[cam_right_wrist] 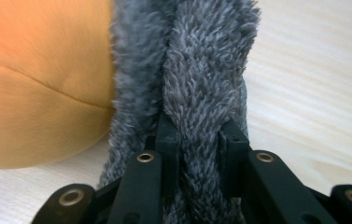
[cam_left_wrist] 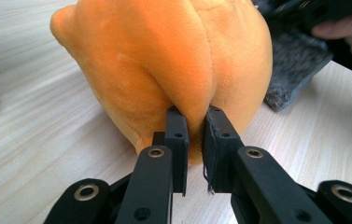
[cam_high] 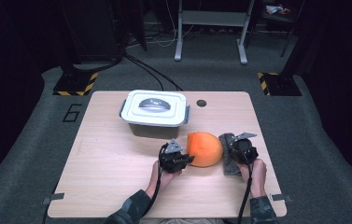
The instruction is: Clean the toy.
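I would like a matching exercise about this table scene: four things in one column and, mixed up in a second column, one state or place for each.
Things:
1. left gripper
2. right gripper
3. white-lidded box
4. orange plush

States or places:
a. stands closed at the far side of the table
b. pinches a fold of orange fabric
c. lies between the two grippers
d. clamps grey fluffy fabric

Pairs: 1-b, 2-d, 3-a, 4-c

Not much for you to read here, honestly. The one clear thing is a big "6" marked on the grey floor, just off the far left corner of the tabletop. No readable labels or brands anywhere else.
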Motion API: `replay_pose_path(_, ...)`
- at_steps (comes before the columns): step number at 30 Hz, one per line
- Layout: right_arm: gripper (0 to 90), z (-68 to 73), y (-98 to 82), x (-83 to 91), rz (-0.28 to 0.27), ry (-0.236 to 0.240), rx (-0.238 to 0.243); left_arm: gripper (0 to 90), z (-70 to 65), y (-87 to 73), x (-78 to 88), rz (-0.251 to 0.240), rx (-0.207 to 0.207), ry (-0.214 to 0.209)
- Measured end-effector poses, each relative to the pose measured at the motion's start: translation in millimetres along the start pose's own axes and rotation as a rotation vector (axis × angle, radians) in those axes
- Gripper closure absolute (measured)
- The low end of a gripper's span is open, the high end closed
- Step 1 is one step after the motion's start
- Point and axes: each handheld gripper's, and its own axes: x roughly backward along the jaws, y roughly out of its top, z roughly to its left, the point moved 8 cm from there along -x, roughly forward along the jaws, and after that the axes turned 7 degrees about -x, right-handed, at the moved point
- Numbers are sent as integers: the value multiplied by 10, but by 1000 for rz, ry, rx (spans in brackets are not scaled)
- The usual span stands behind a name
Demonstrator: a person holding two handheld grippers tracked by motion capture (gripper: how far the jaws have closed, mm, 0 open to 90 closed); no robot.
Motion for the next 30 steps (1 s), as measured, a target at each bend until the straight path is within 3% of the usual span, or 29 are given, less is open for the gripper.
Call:
replay_pose_path(4,744,-7,81,167,-42,-7,4,811,-4,2,-5,-3,5,-3)
replay_pose_path(5,744,35,148,294,-72,-6,16,810,-7,2,-4,-2,2,-4)
replay_pose_path(7,744,72,186,360,-90,-4,26,810,-12,2,-2,1,1,-3)
replay_pose_path(10,744,298,341,579,-161,41,77,810,-14,2,0,2,-2,-3)
replay_pose_path(12,744,367,375,620,-168,51,90,810,-14,2,0,0,-2,-1)
replay_pose_path(14,744,585,466,681,-190,98,139,810,-14,2,0,1,-3,-4)
replay_pose_path(15,744,585,466,681,-190,98,139,810,-13,4,-1,0,-3,-1)
replay_pose_path(16,744,744,502,666,-184,120,168,810,-11,4,0,2,-7,-2)
replay_pose_path(18,744,821,513,644,-176,123,174,811,-12,6,-1,-1,-8,-1)
replay_pose_path(20,743,992,506,536,-147,132,226,810,-18,0,2,0,2,-1)
replay_pose_path(24,744,1033,471,406,-123,106,249,810,-2,-3,6,2,-5,-1)
replay_pose_path(29,743,937,450,374,-130,118,208,808,-11,1,1,-6,-3,-2)
replay_pose_path(30,743,887,437,374,-134,101,201,809,-13,3,-1,-7,-3,-2)
